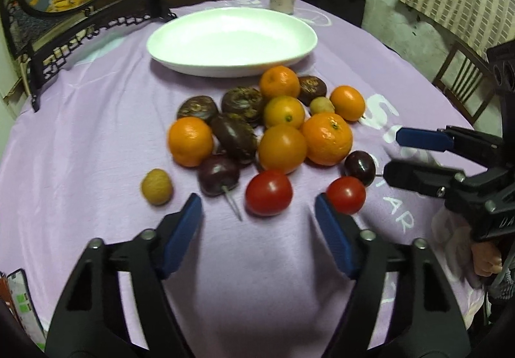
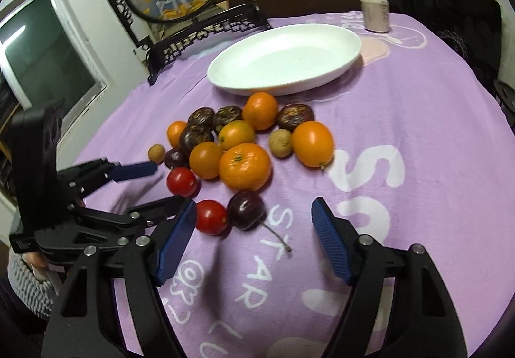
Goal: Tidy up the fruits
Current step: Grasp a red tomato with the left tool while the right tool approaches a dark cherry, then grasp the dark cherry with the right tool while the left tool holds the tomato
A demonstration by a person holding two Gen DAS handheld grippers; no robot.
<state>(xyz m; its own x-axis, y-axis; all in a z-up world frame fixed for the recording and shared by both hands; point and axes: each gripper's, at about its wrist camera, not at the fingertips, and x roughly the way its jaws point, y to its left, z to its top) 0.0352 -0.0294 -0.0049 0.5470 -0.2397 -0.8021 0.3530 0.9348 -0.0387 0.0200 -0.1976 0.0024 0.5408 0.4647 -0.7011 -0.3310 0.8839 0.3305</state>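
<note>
Fruits (image 1: 283, 149) are heaped on the purple cloth (image 1: 96, 120) just before the empty white plate (image 1: 231, 39). Nothing is held: left gripper (image 1: 257, 213) and right gripper (image 2: 254, 213) are kept part-open nearby.

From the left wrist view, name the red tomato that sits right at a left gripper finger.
The smaller tomato, touching the fingertip on the picture's right. The larger tomato lies ahead of the open gap, touching neither finger.

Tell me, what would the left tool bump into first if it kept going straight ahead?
Probably the round red tomato, which sits just beyond the gap between the open left tool's blue pads. The dark cherry's thin stem lies close beside it, so depth is hard to judge.
</note>
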